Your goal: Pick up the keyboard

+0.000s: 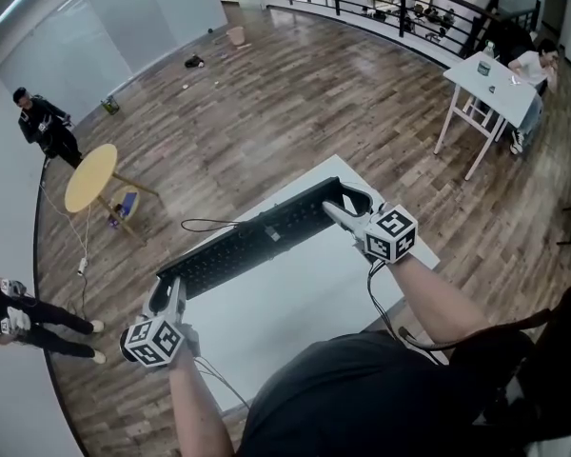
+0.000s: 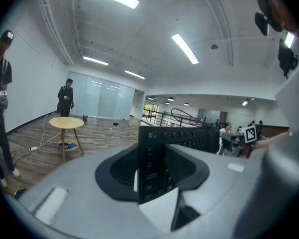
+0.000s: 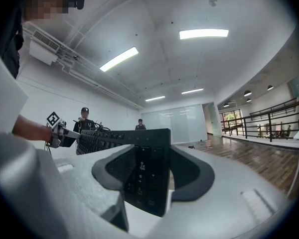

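Over the far-left edge of the counter point(image 1: 305, 303): black keyboard point(image 1: 252, 238), lying lengthwise along that edge and gripped at both short ends. From the head view I cannot tell whether it rests on the counter or hangs just clear of it.

Left tool point(image 1: 168, 291): at the counter's left corner. Jaws stand wide and are clamped on the keyboard's left end. The left gripper view shows that end as a dark upright strip between the two grey jaws. The rows of keys run away from it toward the other tool.

Right tool point(image 1: 341, 204): at the counter's far corner. Jaws also stand wide and are clamped on the keyboard's right end. The right gripper view shows the key block filling the gap between the jaws, with the keyboard stretching off toward the left tool.

Pose: left forearm point(image 1: 195, 398) comes in over the counter's near-left edge, and its tool points away from the body. Its marker cube point(image 1: 154, 341) sits behind the jaws. Right forearm point(image 1: 447, 303) crosses the counter's right corner, and its marker cube point(image 1: 392, 233) faces up.

Cable point(image 1: 205, 224): thin and black, it leaves the keyboard's far side and loops out beyond the counter's far-left edge, over the wooden floor point(image 1: 266, 103).
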`<action>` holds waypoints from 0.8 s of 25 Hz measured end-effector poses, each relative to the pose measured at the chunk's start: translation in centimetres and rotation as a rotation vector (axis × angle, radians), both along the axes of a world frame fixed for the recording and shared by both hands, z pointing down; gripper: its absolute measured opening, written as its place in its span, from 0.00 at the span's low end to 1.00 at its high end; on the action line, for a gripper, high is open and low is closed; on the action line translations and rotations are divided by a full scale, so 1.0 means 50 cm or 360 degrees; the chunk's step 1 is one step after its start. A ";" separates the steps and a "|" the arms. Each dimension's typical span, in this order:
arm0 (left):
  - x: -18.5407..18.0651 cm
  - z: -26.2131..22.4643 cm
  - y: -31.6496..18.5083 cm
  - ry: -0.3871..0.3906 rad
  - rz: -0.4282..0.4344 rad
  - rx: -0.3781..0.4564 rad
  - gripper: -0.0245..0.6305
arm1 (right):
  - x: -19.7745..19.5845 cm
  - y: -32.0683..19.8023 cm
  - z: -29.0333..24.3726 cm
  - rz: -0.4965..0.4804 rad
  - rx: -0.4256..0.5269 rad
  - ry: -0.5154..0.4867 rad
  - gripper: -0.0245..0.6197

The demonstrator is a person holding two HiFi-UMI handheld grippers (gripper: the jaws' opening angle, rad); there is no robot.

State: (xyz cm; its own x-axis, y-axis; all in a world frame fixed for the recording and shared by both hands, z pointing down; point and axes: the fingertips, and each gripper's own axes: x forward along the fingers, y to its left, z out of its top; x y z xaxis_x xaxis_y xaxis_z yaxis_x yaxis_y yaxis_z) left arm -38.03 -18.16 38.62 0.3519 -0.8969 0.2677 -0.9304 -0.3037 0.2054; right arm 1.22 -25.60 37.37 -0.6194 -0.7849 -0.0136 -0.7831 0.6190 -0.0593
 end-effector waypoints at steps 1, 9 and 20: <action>0.000 0.006 0.000 0.0005 -0.0002 -0.0009 0.30 | 0.000 -0.001 0.006 0.0000 -0.0007 -0.0001 0.36; -0.011 0.022 0.008 0.0018 -0.0026 -0.0051 0.30 | -0.013 -0.003 0.028 -0.0029 -0.0056 0.0002 0.36; -0.006 0.058 0.020 0.0050 -0.0037 -0.0114 0.30 | -0.010 0.004 0.062 -0.0040 -0.0121 0.0012 0.36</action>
State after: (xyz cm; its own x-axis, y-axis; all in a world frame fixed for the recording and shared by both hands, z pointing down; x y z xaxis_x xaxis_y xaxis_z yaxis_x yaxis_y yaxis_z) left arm -38.34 -17.15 41.53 0.3404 -0.8838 0.3209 -0.9297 -0.2655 0.2551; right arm 0.71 -25.41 40.45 -0.6388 -0.7678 0.0500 -0.7680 0.6324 -0.1012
